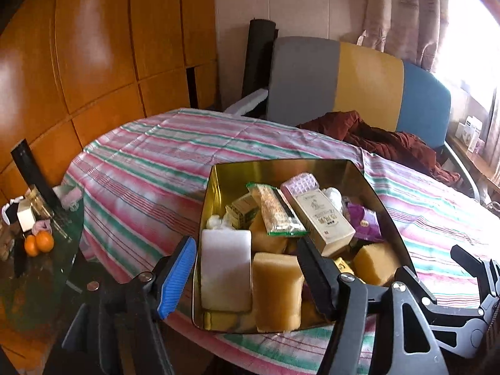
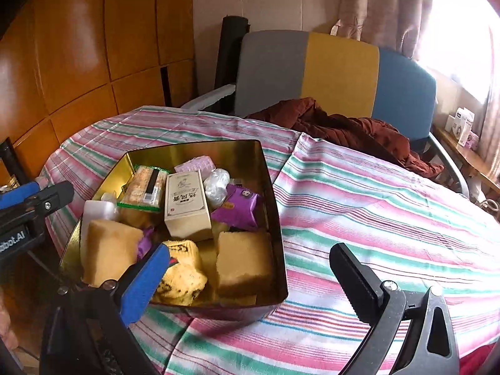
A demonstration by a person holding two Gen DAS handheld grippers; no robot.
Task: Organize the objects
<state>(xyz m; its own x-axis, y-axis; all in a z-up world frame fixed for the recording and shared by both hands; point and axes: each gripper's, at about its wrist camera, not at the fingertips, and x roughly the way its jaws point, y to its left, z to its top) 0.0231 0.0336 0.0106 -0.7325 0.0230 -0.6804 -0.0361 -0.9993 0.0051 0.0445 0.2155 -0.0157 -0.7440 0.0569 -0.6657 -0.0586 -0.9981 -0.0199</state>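
Note:
A gold metal tin (image 1: 281, 168) (image 2: 193, 150) stands on the striped tablecloth near the table's front edge. It holds yellow sponges (image 1: 276, 290) (image 2: 243, 262), a white block (image 1: 226, 272), a cream carton (image 1: 325, 218) (image 2: 186, 206), a snack bar (image 1: 276, 212) (image 2: 147, 187), a purple packet (image 2: 240, 207) and other small items. My left gripper (image 1: 247, 268) is open, with its fingers spread over the tin's near left part. My right gripper (image 2: 250, 268) is open at the tin's near right corner. Both are empty.
A dark red garment (image 1: 384, 140) (image 2: 340, 128) lies at the table's far side before a grey, yellow and blue chair (image 1: 359, 78). A glass side table (image 1: 40, 250) at left carries two oranges (image 1: 39, 242), a black bottle and small items. The striped cloth (image 2: 390, 218) stretches right.

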